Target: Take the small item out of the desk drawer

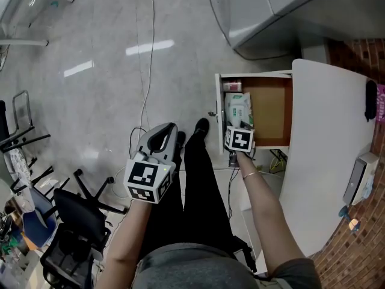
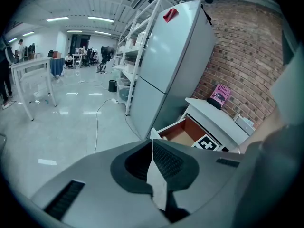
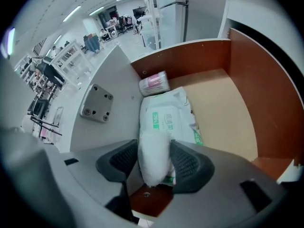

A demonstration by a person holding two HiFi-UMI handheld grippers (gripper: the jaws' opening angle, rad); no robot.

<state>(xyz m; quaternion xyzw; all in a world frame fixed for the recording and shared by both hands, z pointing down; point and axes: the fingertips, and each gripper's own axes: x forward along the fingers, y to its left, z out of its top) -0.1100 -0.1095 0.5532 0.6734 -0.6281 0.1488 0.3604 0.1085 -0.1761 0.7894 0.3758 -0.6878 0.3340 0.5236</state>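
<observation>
The right tongs (image 3: 154, 164) point steeply down into the open desk drawer (image 3: 223, 103). They are spread wide astride the near end of a white wet-wipes pack (image 3: 164, 120) lying along the drawer's left wall, not clamping it. A small pink-labelled roll (image 3: 154, 83) lies in the back corner. The left tongs (image 2: 153, 156) hang closed over the floor, away from the white tabletop (image 1: 328, 155).

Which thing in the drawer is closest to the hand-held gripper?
The white-and-green wipes pack, between the right hand-held gripper's jaws; the small pink roll lies farther back.
</observation>
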